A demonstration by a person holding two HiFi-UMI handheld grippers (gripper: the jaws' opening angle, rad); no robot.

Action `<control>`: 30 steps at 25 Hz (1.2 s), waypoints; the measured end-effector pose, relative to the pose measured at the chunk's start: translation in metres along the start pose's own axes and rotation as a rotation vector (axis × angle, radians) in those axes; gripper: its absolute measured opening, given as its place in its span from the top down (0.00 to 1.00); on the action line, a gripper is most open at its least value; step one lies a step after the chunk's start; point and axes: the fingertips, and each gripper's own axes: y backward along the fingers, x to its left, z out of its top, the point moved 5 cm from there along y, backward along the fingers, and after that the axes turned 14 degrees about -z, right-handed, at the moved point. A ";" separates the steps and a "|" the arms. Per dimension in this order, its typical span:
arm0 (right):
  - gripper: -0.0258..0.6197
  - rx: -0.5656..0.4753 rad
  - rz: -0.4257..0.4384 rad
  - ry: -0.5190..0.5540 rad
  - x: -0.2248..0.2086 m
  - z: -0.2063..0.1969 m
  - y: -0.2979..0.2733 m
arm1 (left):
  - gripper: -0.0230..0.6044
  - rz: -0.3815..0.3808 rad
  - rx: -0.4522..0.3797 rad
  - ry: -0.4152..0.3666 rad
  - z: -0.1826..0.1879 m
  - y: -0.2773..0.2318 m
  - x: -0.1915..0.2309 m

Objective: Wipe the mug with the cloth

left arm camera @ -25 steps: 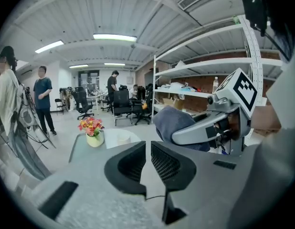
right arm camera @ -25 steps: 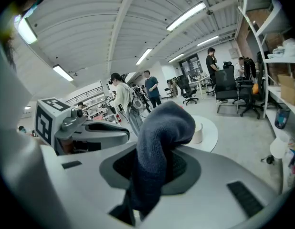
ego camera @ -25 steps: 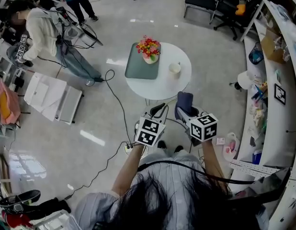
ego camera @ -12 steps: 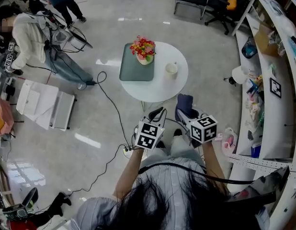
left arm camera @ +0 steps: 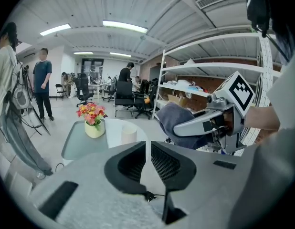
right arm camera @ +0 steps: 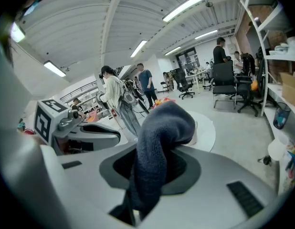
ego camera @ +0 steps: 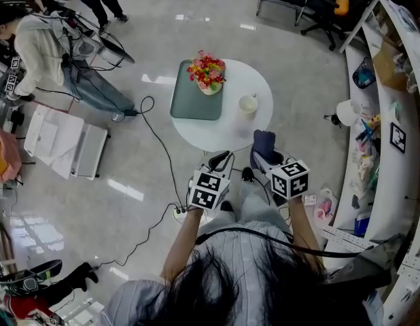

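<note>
A cream mug stands on the right part of a round white table; it also shows in the left gripper view as a pale mug. My right gripper is shut on a dark blue cloth, which bulges out of its jaws as a folded cloth. My left gripper is shut with nothing between its jaws, its pads nearly touching. Both grippers hang side by side in the air, short of the table's near edge.
A grey-green tray with a flower pot takes the table's left half. Black cables run over the floor at the left. A person stands at the far left, office chairs at the back, shelving along the right.
The view has shifted slightly as the person steps toward the table. Both grippers hold the same pose side by side, the cloth still in the right one.
</note>
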 end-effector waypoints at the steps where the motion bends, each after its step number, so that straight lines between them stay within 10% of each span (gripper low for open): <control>1: 0.80 0.007 0.004 0.003 -0.006 0.003 -0.006 | 0.89 0.005 0.006 0.004 0.002 -0.004 0.006; 30: 0.80 0.183 0.133 0.212 -0.122 0.044 -0.146 | 0.89 0.100 0.154 0.120 0.048 -0.104 0.087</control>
